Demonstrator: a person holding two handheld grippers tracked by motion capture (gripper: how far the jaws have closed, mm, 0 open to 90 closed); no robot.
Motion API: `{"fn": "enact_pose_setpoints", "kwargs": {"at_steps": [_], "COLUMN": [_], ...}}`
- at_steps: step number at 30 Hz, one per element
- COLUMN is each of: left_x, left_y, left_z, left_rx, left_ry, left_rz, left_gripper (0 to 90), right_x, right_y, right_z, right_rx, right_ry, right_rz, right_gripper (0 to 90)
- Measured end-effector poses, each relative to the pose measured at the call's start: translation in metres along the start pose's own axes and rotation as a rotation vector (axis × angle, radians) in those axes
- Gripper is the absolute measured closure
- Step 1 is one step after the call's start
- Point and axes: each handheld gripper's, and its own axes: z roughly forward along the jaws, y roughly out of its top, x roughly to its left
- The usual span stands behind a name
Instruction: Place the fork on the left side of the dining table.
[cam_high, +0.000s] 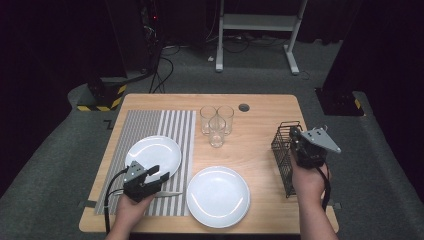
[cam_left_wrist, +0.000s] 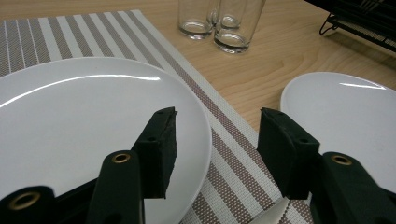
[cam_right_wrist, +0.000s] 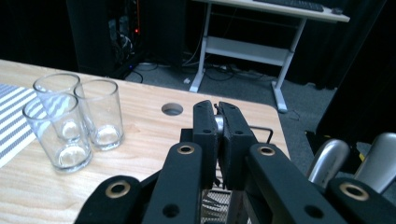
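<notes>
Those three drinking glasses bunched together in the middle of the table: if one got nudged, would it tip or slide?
The glasses look tall and narrow, so a push near the rim would probably tip one. They stand touching, so a nudged one would likely knock its neighbours. On the smooth wooden table, a low push might slide them instead.

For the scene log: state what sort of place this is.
Probably a lab or studio staged for table-setting: a wooden table with plates, glasses and a cutlery basket, amid dark curtains, floor cables and a white desk frame.
</notes>
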Motion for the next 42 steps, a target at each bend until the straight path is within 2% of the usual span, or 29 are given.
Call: {"fn": "enact_pose_setpoints", "kwargs": {"at_steps": [15, 23, 28, 42], "left_x": [-0.001, -0.001, -0.002, -0.003], "left_y": [0.000, 0.000, 0.000, 0.000], "left_z": [-0.002, -0.003, -0.004, -0.004], "left_rx": [-0.024, -0.039, -0.049, -0.053], "left_ry": [0.000, -0.001, -0.002, -0.001], "left_rz": [0.016, 0.021, 0.029, 0.037], "left_gripper": [46.7, 46.1, 46.1, 46.0], "right_x": [0.000, 0.002, 0.002, 0.007], "right_y": [0.007, 0.012, 0.016, 0.031], "right_z": [-0.002, -0.008, -0.012, -0.026], "right_rx": [-0.061, -0.099, -0.122, -0.183], "right_ry": [-0.013, -0.031, -0.035, -0.020], "right_rz": [0.008, -0.008, -0.001, -0.004], "right_gripper": [86.5, 86.6, 86.6, 86.6]}}
